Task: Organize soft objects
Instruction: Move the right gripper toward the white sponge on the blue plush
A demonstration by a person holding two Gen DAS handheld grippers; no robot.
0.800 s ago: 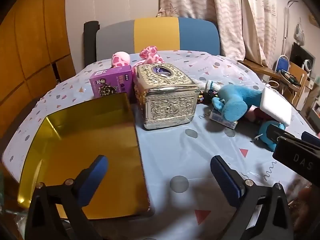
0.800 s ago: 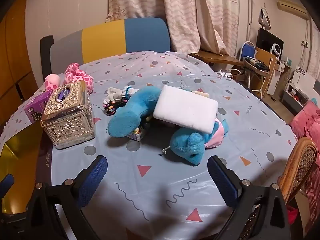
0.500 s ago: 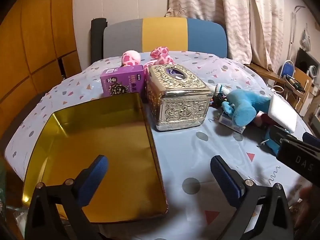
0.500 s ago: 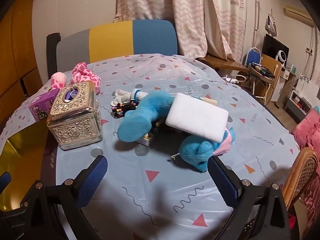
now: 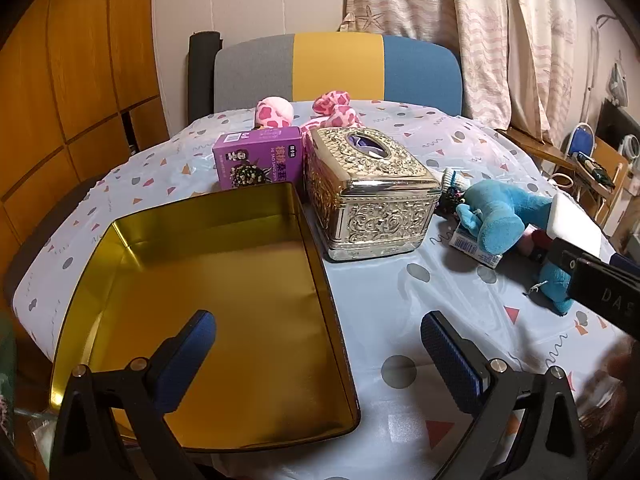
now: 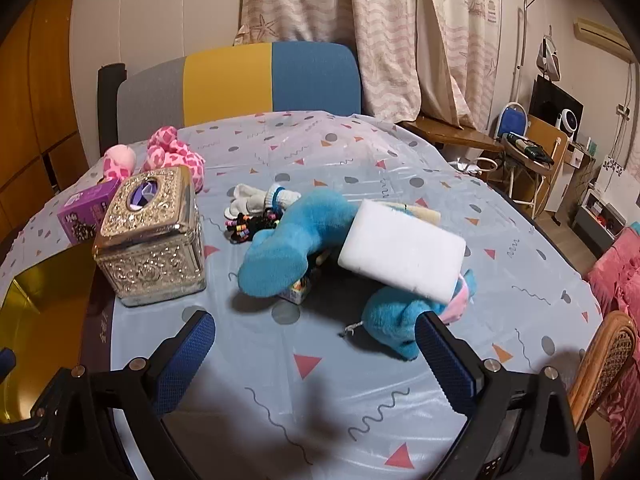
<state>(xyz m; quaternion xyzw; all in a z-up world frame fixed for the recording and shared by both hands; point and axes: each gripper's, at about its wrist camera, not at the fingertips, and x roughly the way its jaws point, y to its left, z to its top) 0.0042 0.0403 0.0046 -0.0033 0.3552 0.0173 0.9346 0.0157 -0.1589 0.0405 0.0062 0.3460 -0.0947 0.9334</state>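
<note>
Lower frame: the left claw (image 5: pixel 318 344) gapes wide and empty above the gold tin (image 5: pixel 208 280); the right claw (image 6: pixel 314 344) likewise over the tabletop (image 6: pixel 320 392). Centre: blue plush (image 6: pixel 288 248) under a white sponge (image 6: pixel 400 256). Upper left: pink plush (image 6: pixel 172 152).

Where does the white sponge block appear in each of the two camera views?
Left wrist view: white sponge block at the far right edge, lying on the blue plush toy.
Right wrist view: white sponge block right of centre, tilted on the same toy.
Shared landmark: the ornate metal tissue box.
</note>
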